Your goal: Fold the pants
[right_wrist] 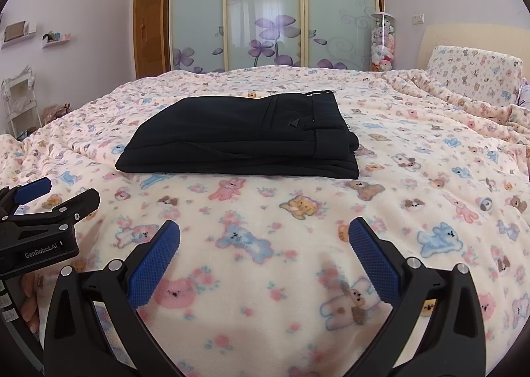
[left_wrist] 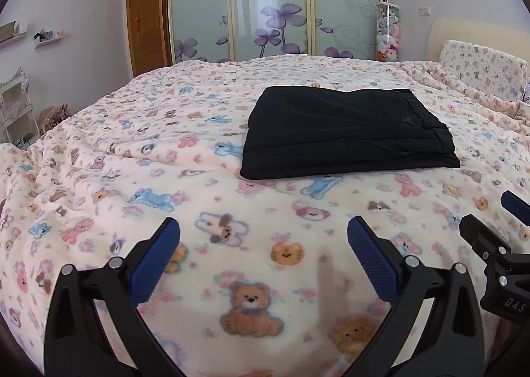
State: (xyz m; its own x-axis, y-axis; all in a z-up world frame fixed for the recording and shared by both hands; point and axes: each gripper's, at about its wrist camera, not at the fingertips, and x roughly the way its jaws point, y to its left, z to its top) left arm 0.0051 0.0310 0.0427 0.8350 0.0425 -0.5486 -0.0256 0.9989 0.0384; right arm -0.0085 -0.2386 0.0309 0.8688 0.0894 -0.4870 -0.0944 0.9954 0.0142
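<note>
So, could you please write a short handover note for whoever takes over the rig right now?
Left gripper: open, holding nothing, above the blanket.
Right gripper: open, holding nothing, beside the left one.
Black pants: folded into a compact stack in the middle of the bed, ahead of both grippers, neither touching them.
Done: the folding looks complete.
Left: probably nothing, perhaps squaring the slightly offset layers at the waistband end.

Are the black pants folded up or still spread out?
Folded. The black pants lie as a compact stacked rectangle on the bedspread, layered edges visible along the near side.
</note>
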